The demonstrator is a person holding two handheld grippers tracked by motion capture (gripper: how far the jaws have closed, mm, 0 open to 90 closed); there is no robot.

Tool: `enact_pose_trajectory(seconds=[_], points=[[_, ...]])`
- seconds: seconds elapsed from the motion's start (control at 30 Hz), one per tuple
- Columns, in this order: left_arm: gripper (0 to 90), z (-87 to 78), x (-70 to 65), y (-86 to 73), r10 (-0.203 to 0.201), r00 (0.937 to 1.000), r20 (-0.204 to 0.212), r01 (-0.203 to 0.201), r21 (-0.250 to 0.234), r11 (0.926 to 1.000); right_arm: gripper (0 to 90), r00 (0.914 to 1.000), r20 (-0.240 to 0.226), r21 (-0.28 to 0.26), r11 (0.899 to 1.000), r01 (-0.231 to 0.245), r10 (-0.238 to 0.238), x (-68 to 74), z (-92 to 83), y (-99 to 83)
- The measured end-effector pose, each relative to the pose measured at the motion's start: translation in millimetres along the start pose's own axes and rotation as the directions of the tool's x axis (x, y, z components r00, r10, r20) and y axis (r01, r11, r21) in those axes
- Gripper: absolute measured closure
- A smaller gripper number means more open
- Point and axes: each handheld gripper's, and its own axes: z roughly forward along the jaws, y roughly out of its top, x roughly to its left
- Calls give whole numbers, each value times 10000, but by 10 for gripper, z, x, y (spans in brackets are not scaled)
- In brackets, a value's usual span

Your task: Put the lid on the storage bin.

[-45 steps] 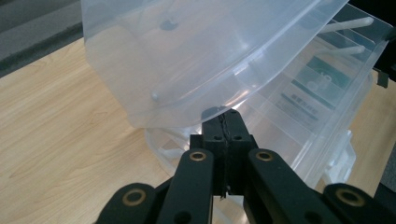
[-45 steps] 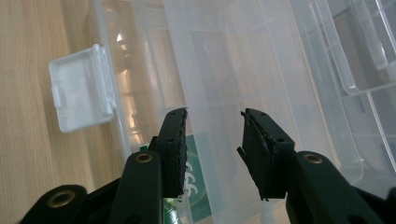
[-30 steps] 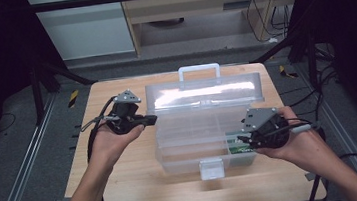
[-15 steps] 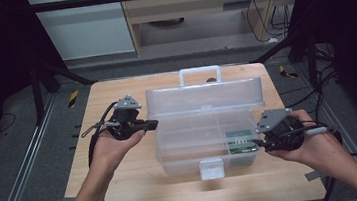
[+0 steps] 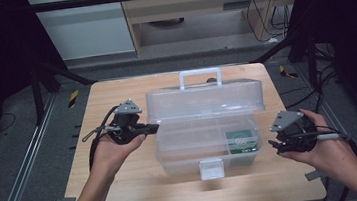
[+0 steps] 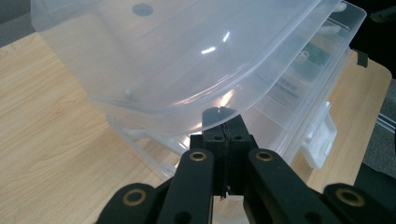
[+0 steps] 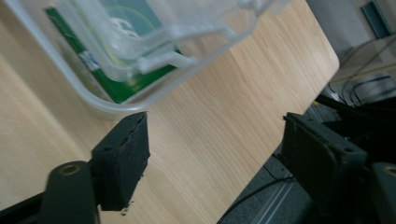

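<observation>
A clear plastic toolbox stands in the middle of the wooden table. Its lid, with a white handle, is half raised. A green packet lies in the right compartment. My left gripper is shut, with its tips at the lid's left edge. In the left gripper view the shut tips sit right under the lid's rim. My right gripper is to the right of the box. Its jaws have just been opening and stand open over bare table, beside the box corner with the green packet.
The box's white latch hangs at its front. The table's right edge runs close to my right gripper, with dark floor and cables beyond it. A metal rail runs along the left. A cabinet stands at the back.
My right gripper has drawn back to the right, away from the box's front right corner, and its jaws have spread. The left gripper stays at the lid's left edge.
</observation>
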Motion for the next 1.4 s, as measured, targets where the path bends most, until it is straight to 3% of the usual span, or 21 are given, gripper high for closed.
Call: enact_pose_trajectory(seconds=[0.37,0.77,1.1,1.4], points=[[900,4,-43,-115,74,10000,20,-74,110,9999,202,9962,615,-120,9981,-607,613,-44,225,-141],[900,-28,-43,-281,-88,9999,-79,87,-38,10000,214,9920,790,-255,9950,-968,985,-21,362,-279],[900,35,-54,-394,-162,9998,-69,162,-33,9999,224,9743,1194,-774,9801,-1829,1913,-1,506,-409],[900,76,-87,-482,-139,9999,-46,139,-22,9999,227,9671,1256,-862,9736,-2116,2213,2,588,-491]])
